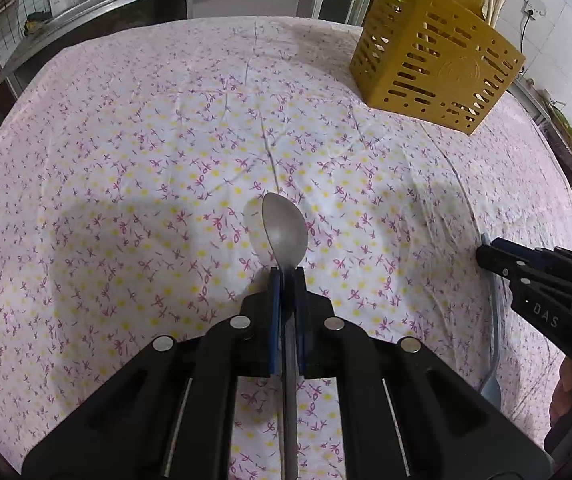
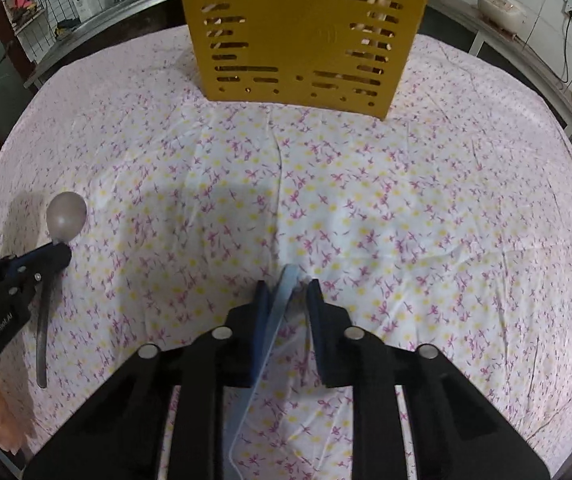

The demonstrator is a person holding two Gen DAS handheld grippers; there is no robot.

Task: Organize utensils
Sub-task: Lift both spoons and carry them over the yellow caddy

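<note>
Floral cloth (image 2: 406, 200) in pink and yellow covers the worktop, with a kitchen counter and sink behind it. At the near edge the left tool (image 1: 284, 276) is closed tight on the neck of a metal spoon (image 1: 283, 222), bowl pointing forward and handle running back between the blue pads; the spoon looks lifted just clear of the cloth, though I cannot be sure. The right tool (image 2: 286, 294) stands narrow around the tip of a pale blue plastic utensil (image 2: 281, 300), which leans against the left pad while a small gap shows at the right pad, so the grip does not look complete; its far end is out of sight under the tool. Well beyond both tools, at the far side of the worktop, stands the yellow slotted caddy (image 2: 302, 32), already holding several pale wooden sticks, probably chopsticks. Judging by this, the task is partway: some pieces are stowed, two utensils are in hand near the front, and both have yet to be carried across and dropped into the caddy.
</note>
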